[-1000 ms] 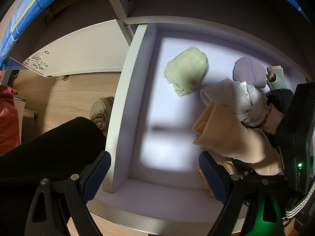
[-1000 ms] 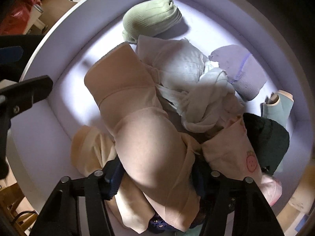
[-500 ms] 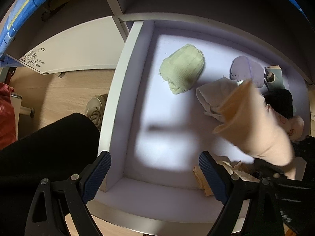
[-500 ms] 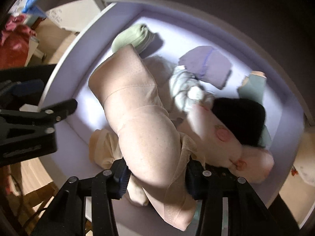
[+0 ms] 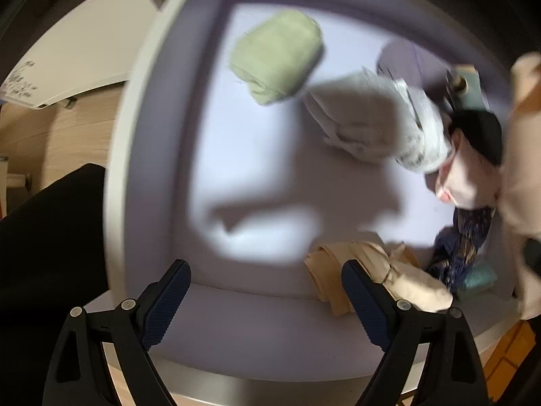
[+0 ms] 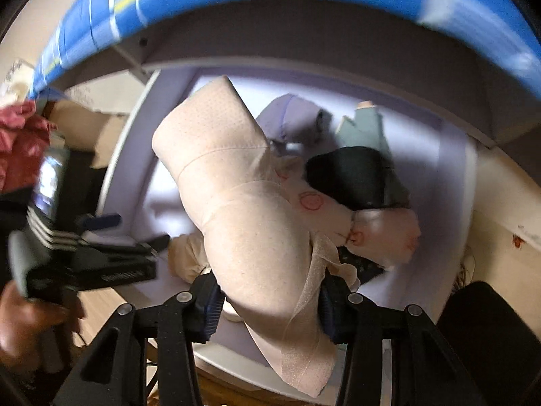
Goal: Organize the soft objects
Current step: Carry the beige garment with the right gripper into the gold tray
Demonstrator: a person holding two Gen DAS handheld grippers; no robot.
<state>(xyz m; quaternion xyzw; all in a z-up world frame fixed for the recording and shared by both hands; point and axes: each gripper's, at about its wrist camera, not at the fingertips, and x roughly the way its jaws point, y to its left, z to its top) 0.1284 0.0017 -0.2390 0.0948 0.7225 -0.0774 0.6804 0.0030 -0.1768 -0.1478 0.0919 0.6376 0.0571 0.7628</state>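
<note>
A peach garment (image 6: 250,223), clamped in the right gripper (image 6: 267,299), has been lifted clear of the pile in the lilac drawer (image 5: 162,142), leaving 1 item fewer to sort, while the left gripper (image 5: 267,301) is held apart, empty, above it.

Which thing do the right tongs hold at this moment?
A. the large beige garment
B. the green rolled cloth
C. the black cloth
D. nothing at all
A: in the right wrist view the right tongs are closed on the large beige garment, which bulges out between the two pads.
</note>
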